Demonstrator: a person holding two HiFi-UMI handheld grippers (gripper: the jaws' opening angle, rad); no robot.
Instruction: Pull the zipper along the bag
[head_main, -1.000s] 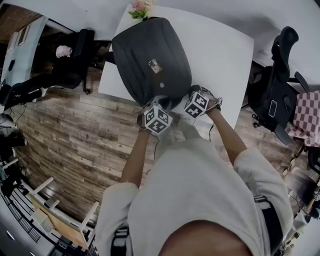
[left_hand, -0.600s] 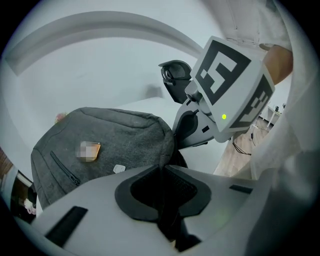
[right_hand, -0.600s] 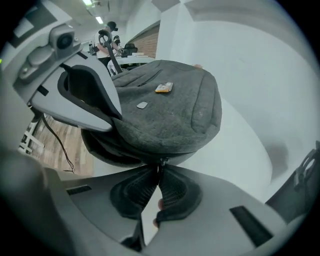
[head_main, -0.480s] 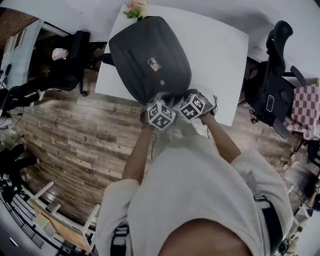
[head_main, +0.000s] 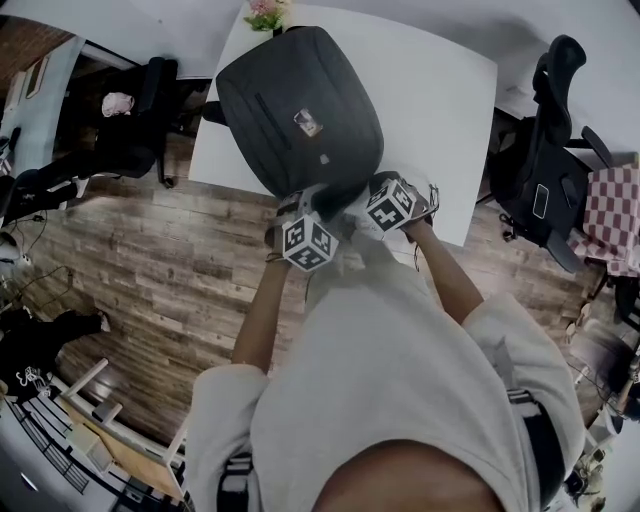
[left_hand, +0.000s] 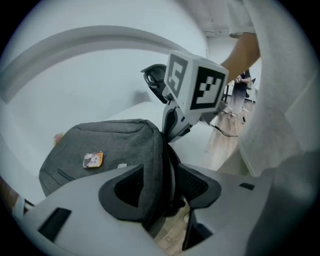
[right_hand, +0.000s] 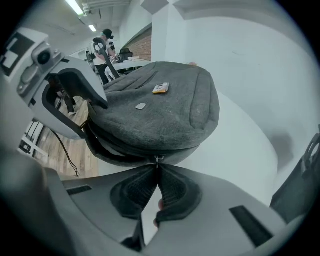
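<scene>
Zipper draw pending: the right gripper (right_hand: 156, 167) pinches the zipper pull (right_hand: 158, 160) at the near rim of the grey backpack (head_main: 300, 110) on the white table (head_main: 450, 90), while the left gripper (left_hand: 165, 187), jaws just spread wide around that rim, should probably regrip fabric first.

Open over bare table (head_main: 440, 90) right of bag (head_main: 300, 110). Blocked on left half by bag, at far edge by flowers (head_main: 266, 14) just beside it. Hemmed outside by left chair (head_main: 145, 115) and right chair (head_main: 545, 170).

Zipper pull (right_hand: 158, 161) in hand-held gripper (right_hand: 156, 169)
</scene>
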